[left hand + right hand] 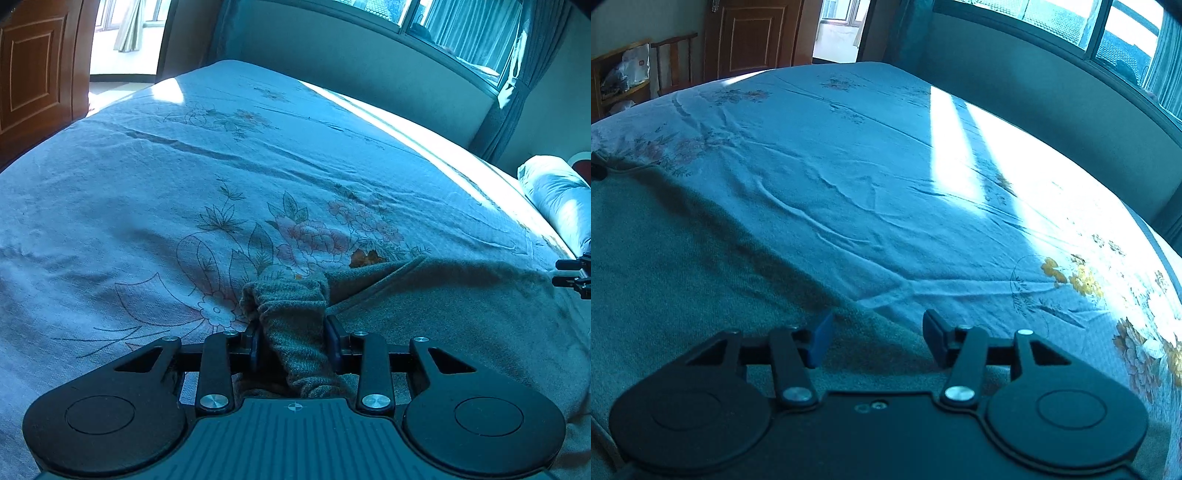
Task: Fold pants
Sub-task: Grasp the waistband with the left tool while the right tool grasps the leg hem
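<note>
Currently logged: pants (443,306), grey, spread on the bed (147,192); my left hand-held gripper (293,343) clamps a bunched end, my right hand-held gripper (877,338) gapes, seemingly empty. Risk: one-sided lift skews the fold.

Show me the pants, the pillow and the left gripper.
pants (461,314): left wrist view, flat grey cloth right of the fingers.
pillow (554,192): left wrist view, its lit top at the right edge.
left gripper (293,339): left wrist view, between its fingers, shut on bunched pants cloth.
</note>
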Motion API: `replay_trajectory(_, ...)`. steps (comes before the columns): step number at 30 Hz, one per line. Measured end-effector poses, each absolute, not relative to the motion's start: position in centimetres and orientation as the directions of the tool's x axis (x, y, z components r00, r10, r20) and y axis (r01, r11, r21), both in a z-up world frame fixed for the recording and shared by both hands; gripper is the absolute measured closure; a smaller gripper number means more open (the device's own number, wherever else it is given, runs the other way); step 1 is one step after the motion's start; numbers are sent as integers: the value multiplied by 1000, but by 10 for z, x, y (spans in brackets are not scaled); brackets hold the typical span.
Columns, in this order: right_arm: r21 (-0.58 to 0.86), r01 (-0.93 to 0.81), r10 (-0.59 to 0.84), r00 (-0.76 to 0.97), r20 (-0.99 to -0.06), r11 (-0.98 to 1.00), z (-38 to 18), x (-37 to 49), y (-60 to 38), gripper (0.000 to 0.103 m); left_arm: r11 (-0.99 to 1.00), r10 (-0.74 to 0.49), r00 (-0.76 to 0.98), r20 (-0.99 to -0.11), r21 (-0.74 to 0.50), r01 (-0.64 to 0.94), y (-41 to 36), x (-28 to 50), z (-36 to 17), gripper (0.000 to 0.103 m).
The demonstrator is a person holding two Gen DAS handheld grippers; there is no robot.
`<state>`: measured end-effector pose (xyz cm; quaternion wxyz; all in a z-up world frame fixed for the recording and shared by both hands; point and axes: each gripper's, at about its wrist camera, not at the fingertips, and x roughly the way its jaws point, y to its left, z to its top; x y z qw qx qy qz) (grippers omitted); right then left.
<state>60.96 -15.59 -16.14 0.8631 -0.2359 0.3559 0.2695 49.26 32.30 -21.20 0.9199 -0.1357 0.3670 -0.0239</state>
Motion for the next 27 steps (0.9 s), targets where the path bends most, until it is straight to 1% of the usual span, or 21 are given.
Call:
replay_trajectory(1,-204,-653,302,575,-760,730,-165,616,-154,67,962,-149,725,-672,-268,-51,324,494,-213,69)
replay_trajectory(2,-205,-670,295,553,-779,714,-171,622,-151,71,962,-153,723,-674,-268,-46,324,494,-214,69)
replay_trajectory(5,-208,-745,307,489,-817,633,-186,636,-145,68,962,-170,710,-684,-271,-31,326,499,-217,68)
replay_trajectory(7,-172,-776,334,445,-831,607,-186,644,-145,70,964,-179,701,-691,-266,-16,326,504,-217,68)
replay_trajectory(8,-126,-792,354,401,-845,598,-186,649,-147,82,964,-178,699,-693,-266,-18,326,505,-217,67)
replay_trajectory(9,-99,-801,367,375,-851,590,-186,650,-148,89,965,-174,699,-694,-263,-21,325,506,-217,67)
replay_trajectory(10,-92,-806,368,364,-856,585,-186,647,-147,100,968,-162,700,-696,-249,-23,323,507,-218,67)
replay_trajectory(11,-102,-808,369,373,-851,581,-184,640,-148,103,973,-147,702,-697,-229,-24,319,507,-218,67)
replay_trajectory(13,-100,-789,391,406,-826,607,-176,630,-155,103,974,-133,715,-686,-223,-33,317,505,-216,68)
replay_trajectory(16,-87,-761,431,453,-780,643,-152,606,-170,103,975,-127,763,-633,-222,-23,316,492,-205,72)
replay_trajectory(22,-163,-757,431,520,-738,633,-92,527,-181,103,969,-138,848,-512,-249,8,318,448,-164,73)
replay_trajectory(23,-174,-753,430,531,-730,634,-83,511,-184,103,968,-143,860,-489,-249,20,318,436,-157,75)
replay_trajectory(24,-183,-752,431,538,-724,633,-75,495,-187,103,967,-150,868,-473,-253,29,318,425,-152,80)
replay_trajectory(27,-217,-752,429,560,-709,623,-57,440,-192,103,965,-173,893,-415,-253,70,315,385,-137,84)
